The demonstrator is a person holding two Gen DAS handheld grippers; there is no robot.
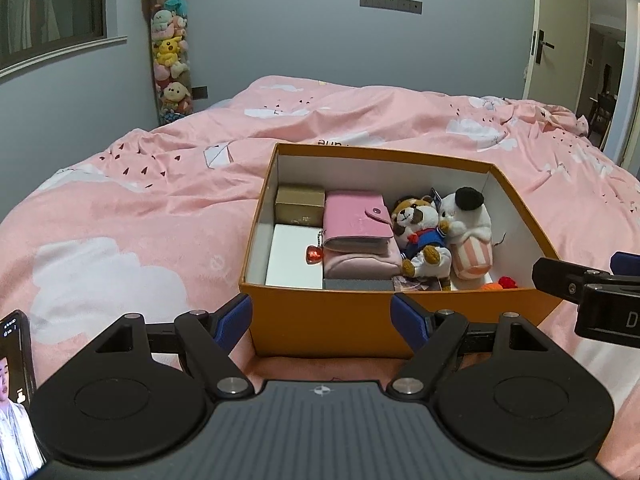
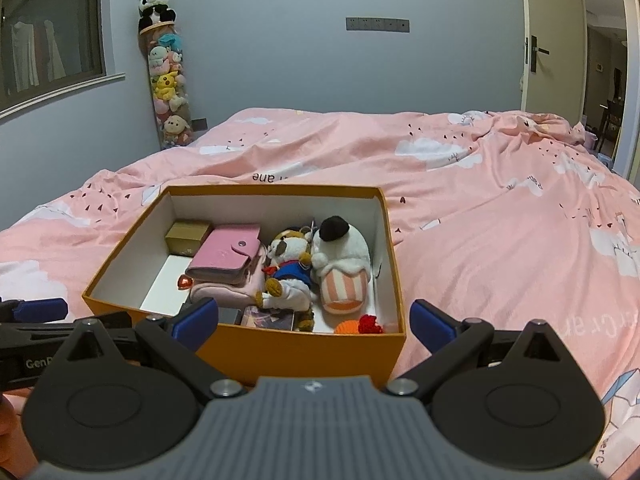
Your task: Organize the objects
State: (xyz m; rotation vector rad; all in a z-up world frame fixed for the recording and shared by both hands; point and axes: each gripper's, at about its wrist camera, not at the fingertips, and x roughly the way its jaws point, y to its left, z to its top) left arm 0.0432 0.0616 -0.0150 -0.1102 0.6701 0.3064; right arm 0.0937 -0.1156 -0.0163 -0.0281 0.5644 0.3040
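Observation:
An orange cardboard box (image 1: 320,320) (image 2: 304,350) lies open on the pink bed. Inside are a gold box (image 1: 299,199) (image 2: 188,236), a pink wallet (image 1: 356,220) (image 2: 226,258) on a folded pink cloth (image 1: 360,262), a white box (image 1: 295,256), a raccoon plush (image 1: 420,232) (image 2: 290,268), a white plush with a striped base (image 1: 468,232) (image 2: 340,268), and small orange and red yarn pieces (image 1: 502,283) (image 2: 360,325). My left gripper (image 1: 322,318) stands open in front of the box's near wall. My right gripper (image 2: 314,318) is open too, spread across the near right corner, holding nothing.
The pink quilt (image 1: 140,208) (image 2: 500,220) covers the whole bed around the box. A tall clear tube of plush toys (image 1: 170,52) (image 2: 166,76) stands at the far wall. A phone (image 1: 16,392) sits at the lower left. An open door (image 2: 560,40) is at the right.

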